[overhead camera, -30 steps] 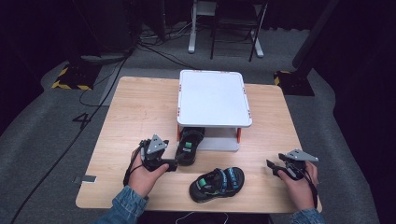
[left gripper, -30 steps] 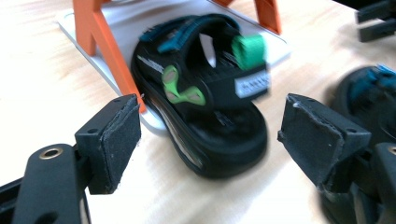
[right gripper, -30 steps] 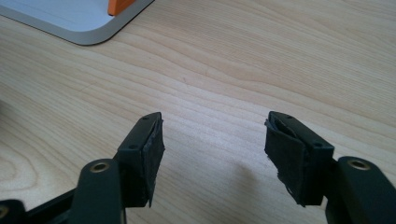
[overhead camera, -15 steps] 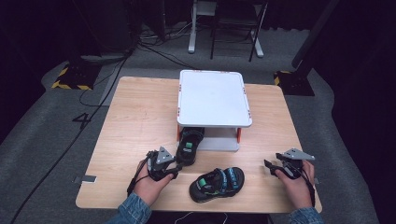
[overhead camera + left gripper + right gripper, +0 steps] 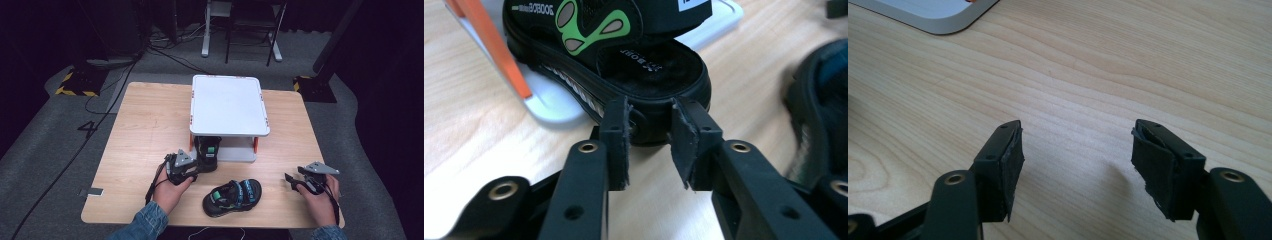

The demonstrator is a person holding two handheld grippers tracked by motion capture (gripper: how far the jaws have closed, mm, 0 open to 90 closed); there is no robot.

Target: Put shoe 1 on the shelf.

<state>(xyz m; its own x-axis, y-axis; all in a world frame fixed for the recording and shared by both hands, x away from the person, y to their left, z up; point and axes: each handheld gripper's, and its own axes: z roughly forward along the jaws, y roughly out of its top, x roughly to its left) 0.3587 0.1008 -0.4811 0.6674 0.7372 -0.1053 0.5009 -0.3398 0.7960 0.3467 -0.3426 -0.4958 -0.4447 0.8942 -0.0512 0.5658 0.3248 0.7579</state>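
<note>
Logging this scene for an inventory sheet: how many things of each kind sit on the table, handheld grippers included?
Sandals: 2, one on the rack's lower shelf, one loose on the table
White two-tier rack: 1
Grippers: 2, left gripper, right gripper
Total: 5

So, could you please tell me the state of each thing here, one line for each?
Left gripper: open, jaws at the heel of the sandal on the shelf.
Right gripper: open wide, over bare table.
Sandal on the shelf: on the lower level, heel sticking out.
Second sandal: lying on the table, untouched.
White shelf: top bare.
</note>
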